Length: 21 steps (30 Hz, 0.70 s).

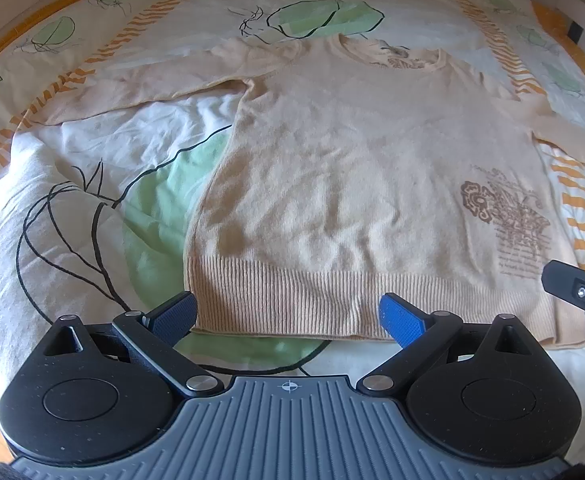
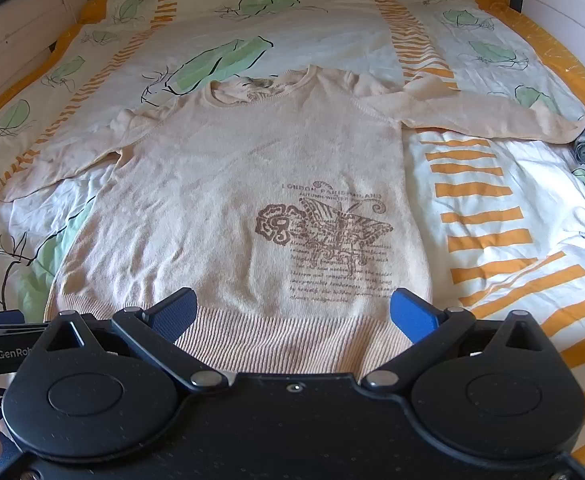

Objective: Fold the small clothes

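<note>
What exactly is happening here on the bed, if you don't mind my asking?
A person holds a hand-held gripper in each hand above the hem of a cream sweater that is spread flat, sleeves out, on a leaf-patterned duvet. The left hand-held gripper and the right hand-held gripper are both open and grip nothing. No fold has been made yet.

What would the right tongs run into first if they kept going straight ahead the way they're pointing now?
Most likely the ribbed hem of the cream sweater, which lies flat on the bedspread between the open right tongs. Beyond it sits the brown butterfly print. How high the tongs are above the fabric is unclear.
</note>
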Each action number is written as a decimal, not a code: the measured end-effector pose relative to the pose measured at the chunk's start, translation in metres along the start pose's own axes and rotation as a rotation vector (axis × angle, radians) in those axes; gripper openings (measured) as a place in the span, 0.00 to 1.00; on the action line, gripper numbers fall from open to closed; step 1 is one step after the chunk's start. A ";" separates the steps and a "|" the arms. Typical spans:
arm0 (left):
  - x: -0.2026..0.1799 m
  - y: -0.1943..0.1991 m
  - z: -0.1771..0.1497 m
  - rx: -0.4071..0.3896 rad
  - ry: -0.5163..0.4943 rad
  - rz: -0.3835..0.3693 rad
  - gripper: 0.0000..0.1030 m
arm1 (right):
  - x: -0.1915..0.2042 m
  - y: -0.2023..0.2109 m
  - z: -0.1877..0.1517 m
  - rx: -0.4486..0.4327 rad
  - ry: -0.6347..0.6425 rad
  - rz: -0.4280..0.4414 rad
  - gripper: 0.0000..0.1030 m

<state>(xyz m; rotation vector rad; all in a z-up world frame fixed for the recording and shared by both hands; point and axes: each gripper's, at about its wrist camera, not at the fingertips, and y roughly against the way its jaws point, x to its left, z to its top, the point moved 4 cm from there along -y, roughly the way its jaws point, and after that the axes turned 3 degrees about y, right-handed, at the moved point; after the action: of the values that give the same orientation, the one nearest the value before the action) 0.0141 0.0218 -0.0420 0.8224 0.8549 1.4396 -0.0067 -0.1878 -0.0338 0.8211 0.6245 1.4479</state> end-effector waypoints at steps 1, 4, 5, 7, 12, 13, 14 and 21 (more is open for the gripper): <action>0.000 0.000 0.000 -0.001 -0.002 0.000 0.96 | 0.000 0.000 0.000 0.000 0.000 -0.001 0.99; -0.001 -0.002 0.000 0.000 -0.009 -0.001 0.96 | 0.000 -0.001 0.000 0.004 -0.002 0.003 0.99; -0.001 -0.002 0.000 0.000 -0.010 -0.001 0.96 | 0.000 -0.002 0.000 0.007 -0.003 0.003 0.99; -0.001 -0.003 0.000 0.001 -0.009 -0.002 0.96 | 0.001 -0.004 -0.001 0.014 -0.002 0.003 0.99; 0.000 -0.008 0.000 0.015 -0.007 -0.002 0.96 | 0.000 -0.008 -0.001 0.027 -0.007 0.008 0.99; -0.001 -0.009 0.000 0.016 -0.009 -0.001 0.96 | 0.000 -0.008 -0.001 0.027 -0.011 0.012 0.99; -0.001 -0.010 0.000 0.018 -0.013 -0.001 0.96 | -0.001 -0.009 -0.001 0.028 -0.015 0.018 0.99; -0.005 -0.017 0.006 0.022 -0.023 -0.002 0.96 | -0.006 -0.021 -0.003 0.071 -0.039 0.036 0.99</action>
<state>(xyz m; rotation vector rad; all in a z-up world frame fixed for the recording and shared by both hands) 0.0278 0.0178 -0.0545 0.8530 0.8552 1.4183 0.0032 -0.1919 -0.0533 0.9181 0.6367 1.4457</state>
